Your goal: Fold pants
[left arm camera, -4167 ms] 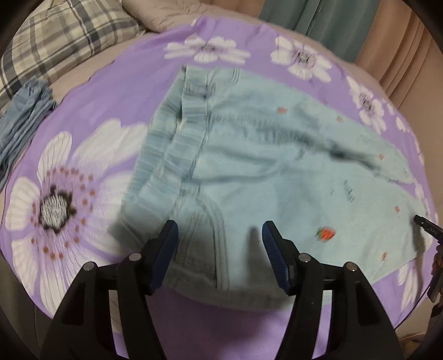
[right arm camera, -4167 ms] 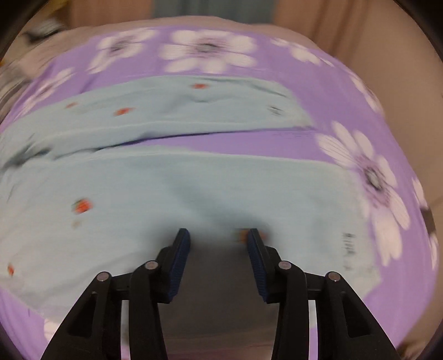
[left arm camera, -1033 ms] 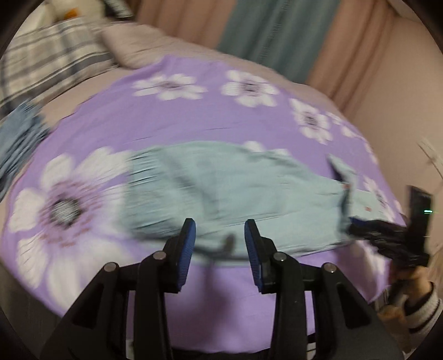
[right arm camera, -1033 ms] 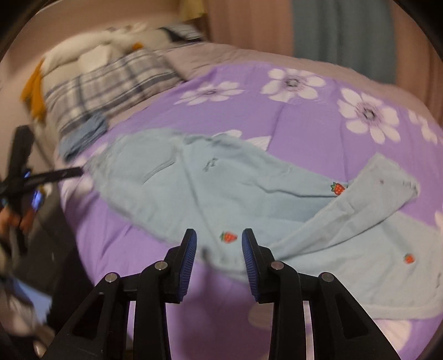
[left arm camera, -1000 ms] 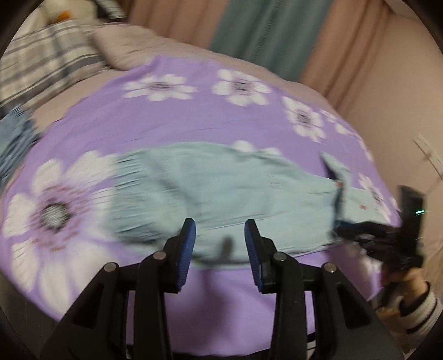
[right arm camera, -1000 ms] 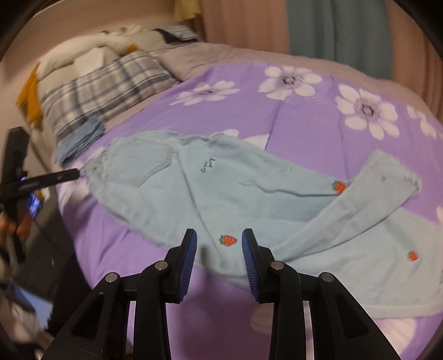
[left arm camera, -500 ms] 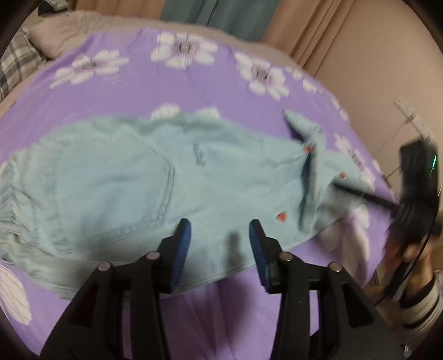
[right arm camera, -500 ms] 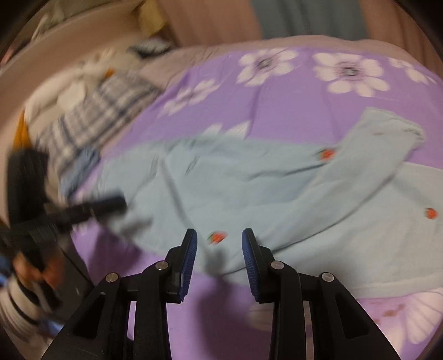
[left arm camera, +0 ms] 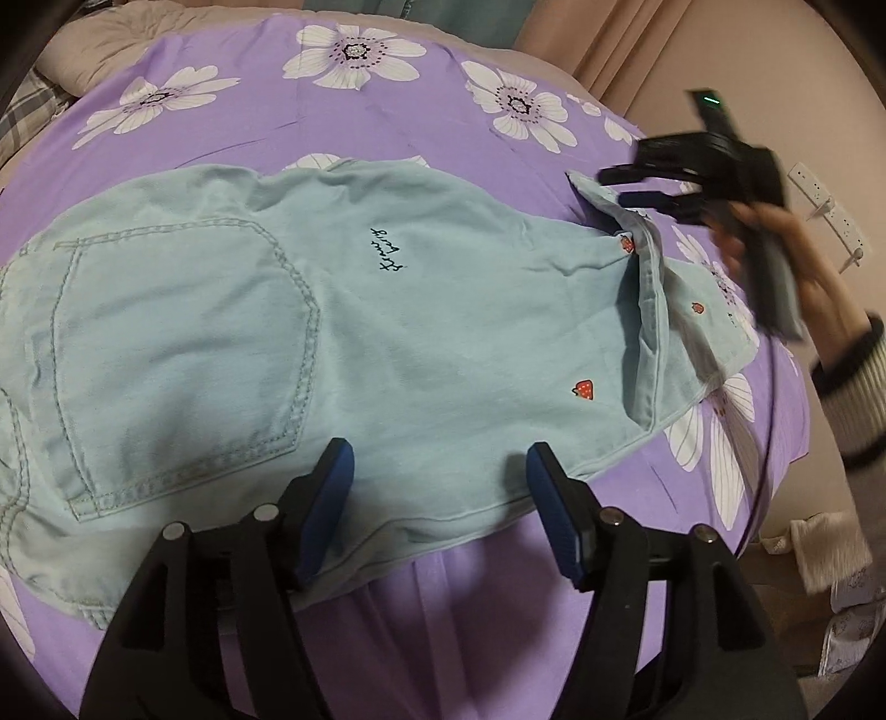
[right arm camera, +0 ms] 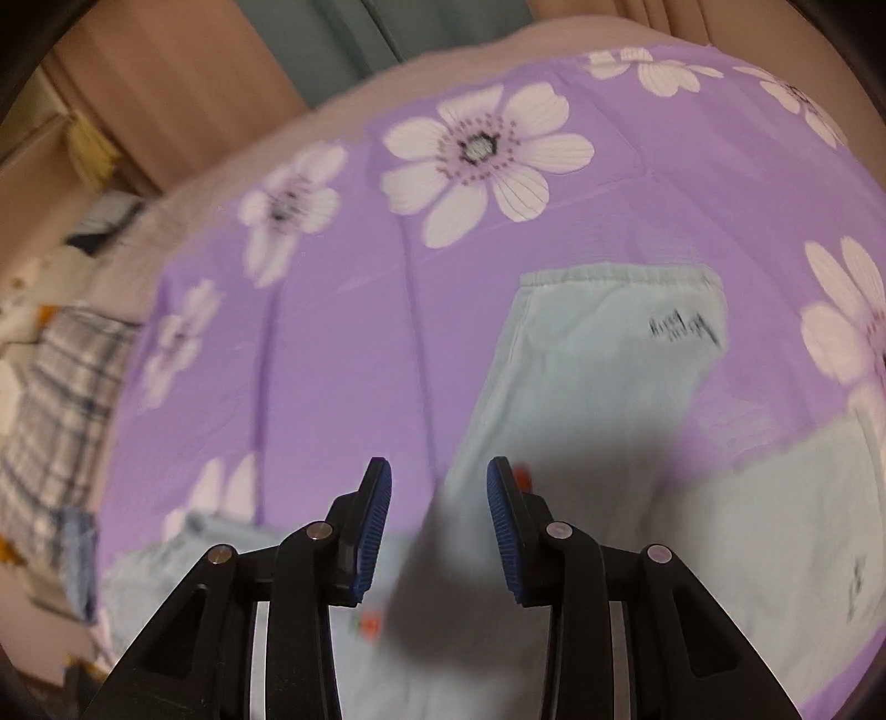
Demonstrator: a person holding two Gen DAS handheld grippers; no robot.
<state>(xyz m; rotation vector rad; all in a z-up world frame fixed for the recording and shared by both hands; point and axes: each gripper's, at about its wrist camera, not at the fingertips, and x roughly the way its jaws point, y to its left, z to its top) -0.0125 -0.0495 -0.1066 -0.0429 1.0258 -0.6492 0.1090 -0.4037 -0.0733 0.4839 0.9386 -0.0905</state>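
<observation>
Light blue pants [left arm camera: 343, 332] with small strawberry patches lie on the purple flowered bedspread [left arm camera: 310, 111], back pocket at the left, legs running right. One leg end is flipped up and skewed over the other. My left gripper [left arm camera: 440, 471] is open and empty, low over the near edge of the pants. My right gripper [left arm camera: 614, 188] appears in the left wrist view near the upturned leg end. In the right wrist view my right gripper [right arm camera: 438, 498] is open and empty above that leg [right arm camera: 598, 365], with nothing between its pads.
A plaid pillow [right arm camera: 50, 399] and a folded blue cloth [right arm camera: 77, 548] lie at the head of the bed. Curtains [right arm camera: 354, 39] hang behind. A wall socket strip [left arm camera: 825, 205] and a cable [left arm camera: 767, 443] are past the bed's right edge.
My left gripper has swung right along the pants and opened wider. My right gripper has moved in over the upturned leg end.
</observation>
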